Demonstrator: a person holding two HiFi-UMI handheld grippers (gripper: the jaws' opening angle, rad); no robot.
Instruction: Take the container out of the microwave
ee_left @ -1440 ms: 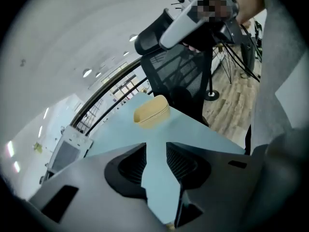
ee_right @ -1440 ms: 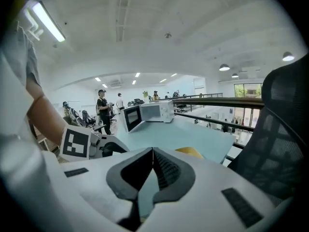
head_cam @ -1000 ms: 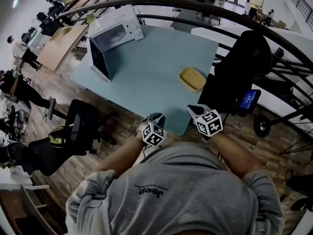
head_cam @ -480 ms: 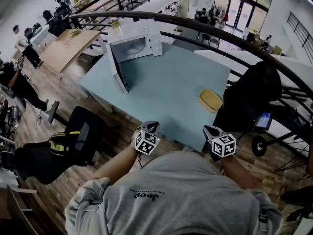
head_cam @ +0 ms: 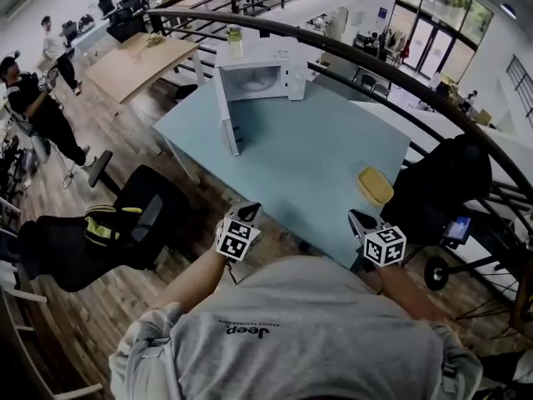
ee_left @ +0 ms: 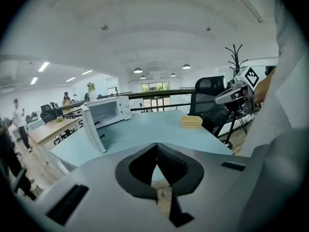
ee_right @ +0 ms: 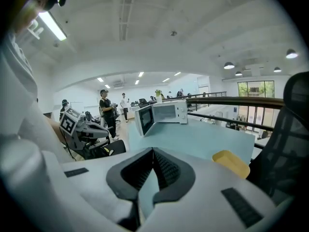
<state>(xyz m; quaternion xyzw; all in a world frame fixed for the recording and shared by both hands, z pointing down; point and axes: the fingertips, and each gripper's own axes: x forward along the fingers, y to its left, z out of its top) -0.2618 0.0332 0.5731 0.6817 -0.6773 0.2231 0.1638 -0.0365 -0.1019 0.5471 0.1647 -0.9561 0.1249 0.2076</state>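
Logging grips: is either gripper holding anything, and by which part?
Nothing is held; the left gripper and right gripper are both shut, empty.

The pale blue rectangular table (head_cam: pixel 300 157) carries a white microwave (head_cam: pixel 262 75), door open, and a flat yellow plastic container (head_cam: pixel 376 187) well apart from it.

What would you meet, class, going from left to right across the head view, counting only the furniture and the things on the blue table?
wooden table → microwave, door open → yellow container → black chair
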